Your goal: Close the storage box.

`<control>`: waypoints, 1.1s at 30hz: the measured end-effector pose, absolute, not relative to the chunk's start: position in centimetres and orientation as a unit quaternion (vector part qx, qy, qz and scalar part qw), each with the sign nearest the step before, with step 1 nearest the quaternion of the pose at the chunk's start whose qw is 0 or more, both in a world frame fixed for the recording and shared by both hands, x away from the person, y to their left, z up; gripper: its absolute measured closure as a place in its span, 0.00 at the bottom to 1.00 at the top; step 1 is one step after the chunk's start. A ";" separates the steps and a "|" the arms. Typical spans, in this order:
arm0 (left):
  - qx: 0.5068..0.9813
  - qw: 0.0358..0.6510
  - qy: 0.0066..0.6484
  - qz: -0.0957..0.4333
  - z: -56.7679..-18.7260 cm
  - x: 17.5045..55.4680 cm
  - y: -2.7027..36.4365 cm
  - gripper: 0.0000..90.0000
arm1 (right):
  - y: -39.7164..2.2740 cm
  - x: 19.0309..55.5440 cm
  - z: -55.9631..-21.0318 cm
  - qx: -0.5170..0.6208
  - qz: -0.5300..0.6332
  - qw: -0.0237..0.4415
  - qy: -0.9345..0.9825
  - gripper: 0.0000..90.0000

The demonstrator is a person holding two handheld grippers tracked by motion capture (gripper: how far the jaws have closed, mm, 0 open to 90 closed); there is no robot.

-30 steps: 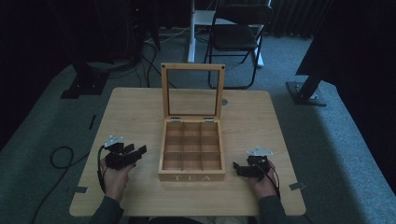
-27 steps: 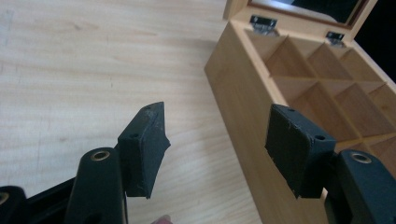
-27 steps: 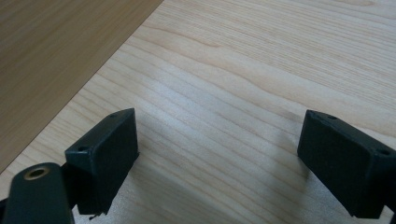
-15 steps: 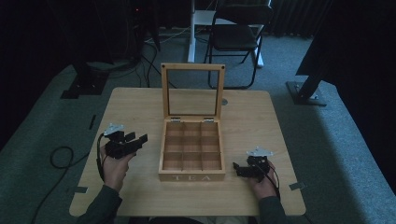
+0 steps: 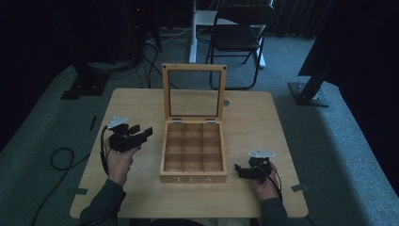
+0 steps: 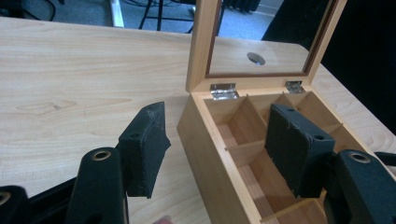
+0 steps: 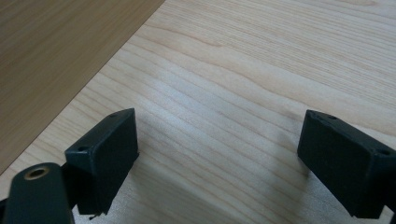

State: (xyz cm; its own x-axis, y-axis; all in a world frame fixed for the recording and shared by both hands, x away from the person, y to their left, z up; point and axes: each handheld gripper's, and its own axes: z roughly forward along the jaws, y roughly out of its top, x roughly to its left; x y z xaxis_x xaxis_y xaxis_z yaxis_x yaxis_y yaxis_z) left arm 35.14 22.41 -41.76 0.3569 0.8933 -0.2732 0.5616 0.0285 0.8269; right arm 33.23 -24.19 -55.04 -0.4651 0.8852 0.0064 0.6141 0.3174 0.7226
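Tea box (image 5: 193,155) with lid (image 5: 194,92) upright, 9 compartments bare (wood dividers), left hand-held gripper (image 5: 141,133) and right hand-held gripper (image 5: 239,171) both open.

"TEA" on wooden box (image 5: 193,179) front

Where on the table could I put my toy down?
Bare wood lies on the table left of the tea box, beyond the left gripper, and right of it, beyond the right gripper. The near middle, before the box, is tighter.

Left claw (image 5: 141,135): left of centre in the high view, raised in the hand, jaws parted and empty.
Right claw (image 5: 241,172): lower right, held low, jaws wide apart and empty.
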 end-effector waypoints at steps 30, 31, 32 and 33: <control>0.703 0.475 0.480 0.223 -38.5 40.0 19.9 0.42 | -24.1 33.1 -55.0 0.475 0.338 0.200 0.788 0.13; 0.705 0.475 0.477 0.223 -38.5 40.2 19.8 0.42 | -24.1 33.1 -55.0 0.474 0.338 0.200 0.788 0.13; 0.706 0.476 0.475 0.222 -38.4 40.5 19.7 0.42 | -24.1 33.1 -55.0 0.474 0.338 0.200 0.788 0.13; 0.707 0.476 0.474 0.220 -38.4 40.7 19.7 0.42 | -24.1 33.1 -55.0 0.474 0.338 0.200 0.788 0.13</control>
